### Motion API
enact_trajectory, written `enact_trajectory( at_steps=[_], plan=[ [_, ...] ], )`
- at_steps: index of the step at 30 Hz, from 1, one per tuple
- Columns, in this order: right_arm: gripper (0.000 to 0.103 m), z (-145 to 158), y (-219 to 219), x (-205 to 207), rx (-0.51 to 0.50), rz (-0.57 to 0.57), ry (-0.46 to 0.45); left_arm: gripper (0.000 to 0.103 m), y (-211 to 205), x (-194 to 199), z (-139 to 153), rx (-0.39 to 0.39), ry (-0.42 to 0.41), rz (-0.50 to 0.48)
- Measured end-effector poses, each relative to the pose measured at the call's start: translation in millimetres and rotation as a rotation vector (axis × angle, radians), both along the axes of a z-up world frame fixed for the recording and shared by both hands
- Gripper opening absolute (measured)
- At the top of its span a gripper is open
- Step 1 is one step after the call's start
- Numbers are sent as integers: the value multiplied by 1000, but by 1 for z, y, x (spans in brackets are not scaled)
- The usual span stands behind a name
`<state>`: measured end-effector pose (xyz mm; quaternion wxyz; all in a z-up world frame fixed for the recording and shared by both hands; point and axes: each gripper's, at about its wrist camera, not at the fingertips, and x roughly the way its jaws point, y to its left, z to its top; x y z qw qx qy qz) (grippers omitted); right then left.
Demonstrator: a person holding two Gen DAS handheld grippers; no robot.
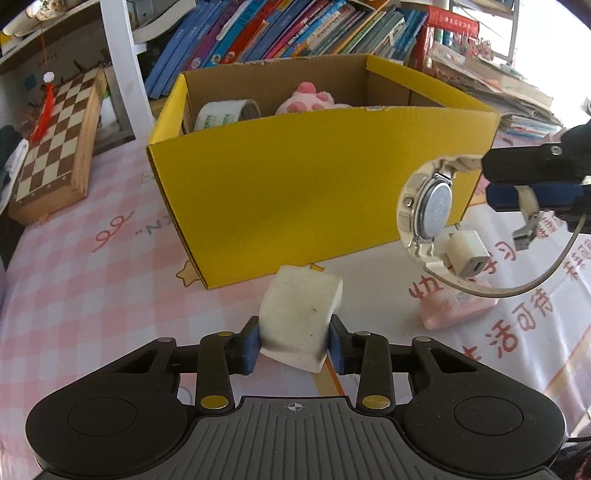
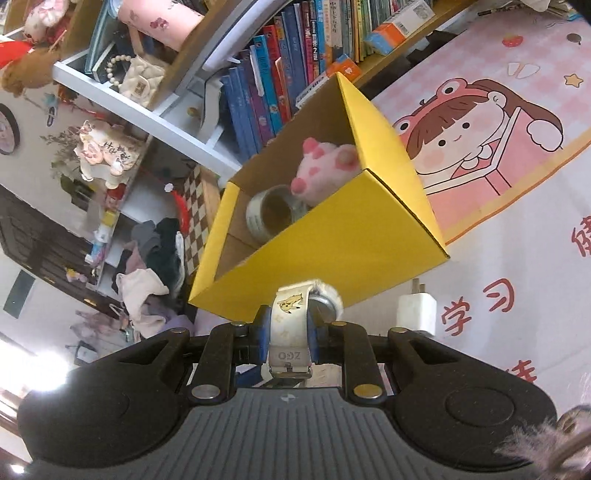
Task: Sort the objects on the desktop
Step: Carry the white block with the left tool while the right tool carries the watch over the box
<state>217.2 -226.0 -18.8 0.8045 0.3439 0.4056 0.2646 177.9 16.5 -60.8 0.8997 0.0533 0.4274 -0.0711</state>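
Pink checked cloth [image 1: 74, 288] covers the desk, books [image 1: 280, 29] packed behind a yellow box [image 1: 295, 192]. Left gripper [image 1: 293, 341] has its jaws drawn in narrow, blue pads [image 1: 251, 347] pressing both sides of a white sponge block [image 1: 301, 314] just in front of the box. Right gripper [image 2: 288, 332] is clamped tight on a watch [image 2: 290, 317] by its pale strap, dial hanging in the air beside the box's front wall. Tape roll [image 1: 225, 112] and pink plush [image 1: 310, 98] sit inside the box. White charger [image 1: 467, 254] and a pink packet [image 1: 456, 308] lie on the cloth below the watch.
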Motion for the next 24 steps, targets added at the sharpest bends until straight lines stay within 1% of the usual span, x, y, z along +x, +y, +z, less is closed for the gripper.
enact_trajectory(
  at_steps=[3,10,16,24],
  plan=[
    [19,2,1,0,4,2,-2,33,2,-8,6,-13,-13,6],
    [19,3,5,-7,-32,10,-7,31,5,-21,23,-42,-52,16],
    [19,1,8,-14,-55,15,7,29,4,-34,39,-59,-96,3],
    [19,2,10,-27,-44,26,8,29,6,-49,55,-78,-136,-9]
  ],
)
